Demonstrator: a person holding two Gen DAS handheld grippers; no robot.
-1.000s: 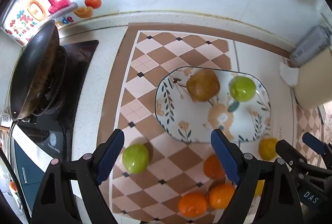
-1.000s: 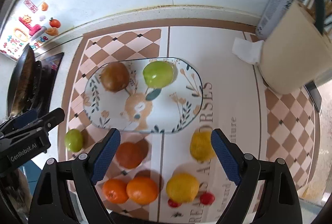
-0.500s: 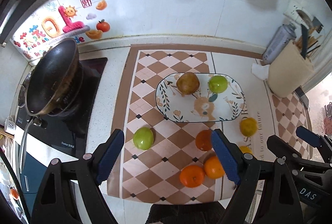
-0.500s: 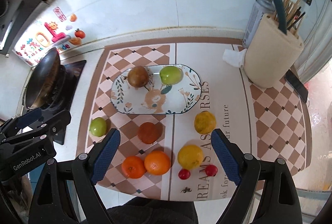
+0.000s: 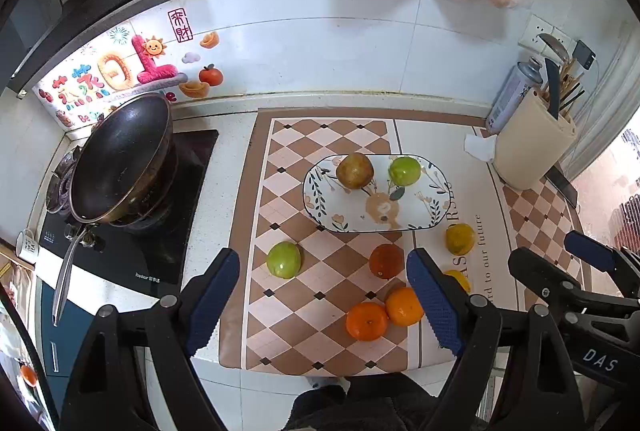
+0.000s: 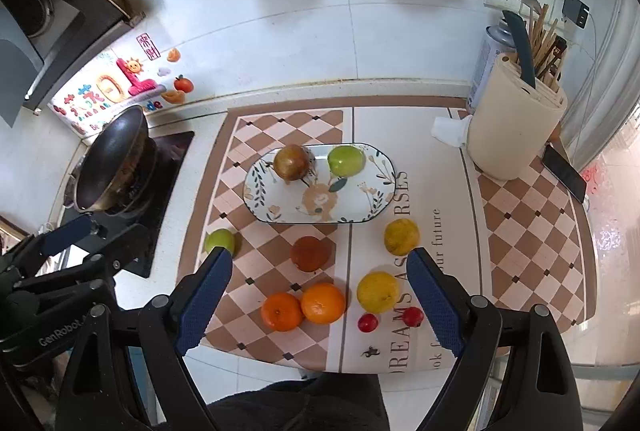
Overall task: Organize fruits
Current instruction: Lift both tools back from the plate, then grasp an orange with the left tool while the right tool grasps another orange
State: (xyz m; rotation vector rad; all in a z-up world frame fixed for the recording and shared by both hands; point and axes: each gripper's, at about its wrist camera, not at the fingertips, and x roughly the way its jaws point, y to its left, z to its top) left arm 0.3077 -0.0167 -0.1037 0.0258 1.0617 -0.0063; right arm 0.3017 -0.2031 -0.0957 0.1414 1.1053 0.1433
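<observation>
Left wrist view: the left tongs stand wide with nothing between the pads, high over the checkered mat on the desk. The oval plate sits at the mat's middle, carrying a brown fruit and a green apple side by side along its far rim; the near half of the plate is bare. A second green apple lies alone on the mat, left of the plate, with open squares around it. A dark orange lies just in front of the plate, and 2 oranges touch nearer the mat's front edge. The wok fills the stove at far left.

Right wrist view: the right tongs are also spread wide and empty. 2 yellow fruits lie right of the oranges, well apart, and 2 small red fruits sit near the front edge. The utensil holder and a phone crowd the right corner.
</observation>
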